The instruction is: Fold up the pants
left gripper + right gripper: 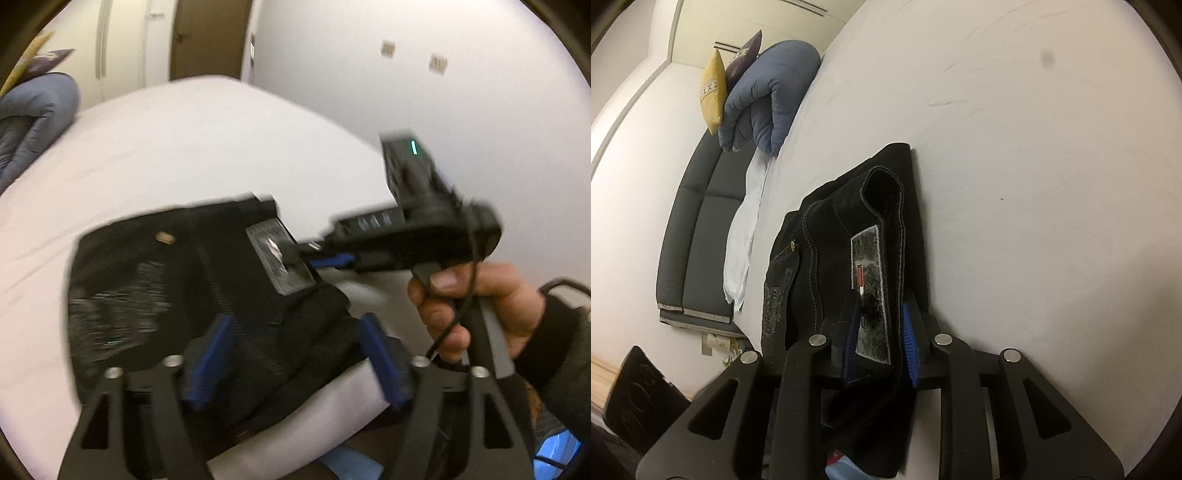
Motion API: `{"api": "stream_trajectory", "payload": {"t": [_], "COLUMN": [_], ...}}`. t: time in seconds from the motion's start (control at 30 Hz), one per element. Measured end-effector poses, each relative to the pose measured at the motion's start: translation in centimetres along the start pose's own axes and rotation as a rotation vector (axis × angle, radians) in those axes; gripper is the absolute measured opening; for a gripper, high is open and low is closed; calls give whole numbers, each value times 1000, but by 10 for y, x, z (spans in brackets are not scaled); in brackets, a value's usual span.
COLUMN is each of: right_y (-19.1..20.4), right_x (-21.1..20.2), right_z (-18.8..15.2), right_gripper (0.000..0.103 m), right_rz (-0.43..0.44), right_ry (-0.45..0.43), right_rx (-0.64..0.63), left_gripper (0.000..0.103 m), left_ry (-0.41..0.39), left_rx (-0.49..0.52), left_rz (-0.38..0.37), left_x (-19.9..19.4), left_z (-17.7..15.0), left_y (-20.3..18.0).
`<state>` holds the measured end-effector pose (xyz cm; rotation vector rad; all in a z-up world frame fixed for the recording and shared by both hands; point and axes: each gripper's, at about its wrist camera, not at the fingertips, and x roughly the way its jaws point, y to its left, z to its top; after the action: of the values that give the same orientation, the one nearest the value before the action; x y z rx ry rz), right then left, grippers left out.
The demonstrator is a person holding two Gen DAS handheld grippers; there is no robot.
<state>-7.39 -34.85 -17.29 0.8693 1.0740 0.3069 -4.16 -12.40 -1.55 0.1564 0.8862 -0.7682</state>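
Note:
Black pants point(166, 280) lie folded in a bundle on the white bed point(184, 147), near its front edge. My left gripper point(295, 362) hangs just over their near end, open, with both blue pads well apart and clear of the cloth. In the right wrist view the pants point(827, 236) stretch away from my right gripper point(880, 345), which is shut on the waistband beside the grey leather patch point(871, 291). The left wrist view also shows the right gripper point(314, 258), held by a hand point(476, 306), with its tips at that patch.
A rolled blue duvet point(768, 96) and a yellow cushion point(714, 88) sit at the bed's far end. A dark grey padded bench point(698, 229) and a white cloth point(742, 240) run along the bed's left side. White bed sheet point(1034, 184) spreads to the right of the pants.

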Motion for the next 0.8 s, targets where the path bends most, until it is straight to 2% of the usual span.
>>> {"api": "stream_trajectory", "payload": {"t": [0.03, 0.07, 0.13, 0.2, 0.27, 0.37, 0.43, 0.5, 0.53, 0.6, 0.67, 0.8], "right_y": [0, 0, -2, 8, 34, 71, 75, 61, 54, 47, 39, 37], "right_x": [-3, -8, -20, -32, -32, -7, 16, 37, 43, 41, 35, 35], "right_z": [0, 1, 3, 5, 5, -1, -6, -21, -26, -34, -41, -44], "right_gripper": [22, 30, 32, 34, 34, 34, 34, 33, 27, 26, 19, 18], "right_rz": [-21, -66, -116, -100, -41, -7, -34, -122, -148, -112, -103, -100], "right_ry": [-8, -20, -51, -95, -87, -17, 42, 97, 106, 66, 57, 36], "right_rx": [4, 13, 47, 41, -23, -146, -185, -175, -175, -186, -175, -166], "left_gripper": [84, 84, 84, 83, 68, 56, 47, 46, 44, 44, 44, 40], "left_ry": [-17, -34, -46, -50, -44, -3, 32, 82, 96, 108, 105, 62], "left_rx": [-6, -13, -33, -82, -150, -179, -201, -213, -208, -205, -193, -196], "left_rz": [9, 31, 82, 125, 120, 123, 107, 102, 106, 99, 94, 115], "left_x": [-9, -17, -25, -25, -20, 6, 10, 26, 31, 36, 33, 24], "left_z": [1, 3, 5, 0, 2, 5, -5, -16, -25, -36, -42, -20], "left_y": [8, 19, 42, 74, 101, 119, 115, 109, 105, 101, 98, 112]}}
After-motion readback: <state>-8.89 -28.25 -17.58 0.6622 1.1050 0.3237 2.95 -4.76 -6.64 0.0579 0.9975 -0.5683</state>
